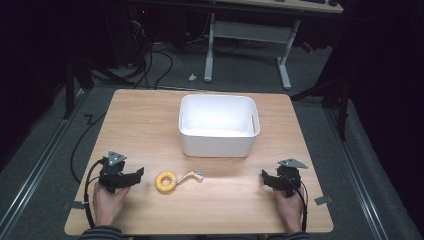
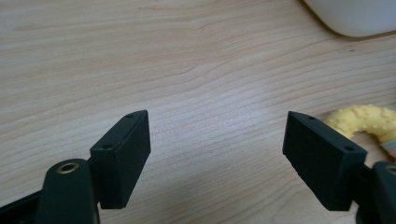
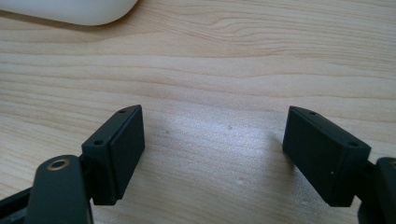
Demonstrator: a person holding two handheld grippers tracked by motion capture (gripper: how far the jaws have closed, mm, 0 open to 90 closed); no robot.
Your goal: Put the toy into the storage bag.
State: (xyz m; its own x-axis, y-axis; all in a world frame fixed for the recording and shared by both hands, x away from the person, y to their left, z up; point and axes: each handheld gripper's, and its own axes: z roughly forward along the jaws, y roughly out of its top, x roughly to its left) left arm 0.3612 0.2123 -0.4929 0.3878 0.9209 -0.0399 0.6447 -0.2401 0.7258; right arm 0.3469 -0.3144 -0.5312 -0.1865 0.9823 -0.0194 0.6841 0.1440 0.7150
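A yellow knobbly ring toy (image 1: 166, 181) with a short striped rope tail (image 1: 192, 176) lies on the wooden table (image 1: 150, 120) near the front. In the left gripper view the ring (image 2: 362, 122) peeks out just behind the right jaw. My left gripper (image 1: 136, 174) is held in a hand at the front left, a little left of the ring, jaws wide apart with bare wood between them (image 2: 217, 158). At the front right my right gripper (image 1: 264, 176) rests in the other hand, open over bare wood (image 3: 212, 154). A white bin (image 1: 218, 125) stands mid-table.
The bin's rounded corner shows at the top of the left gripper view (image 2: 355, 18) and of the right gripper view (image 3: 70, 11). Cables trail off the table's left edge (image 1: 87, 200). A white desk frame (image 1: 247, 45) stands on the floor beyond the table.
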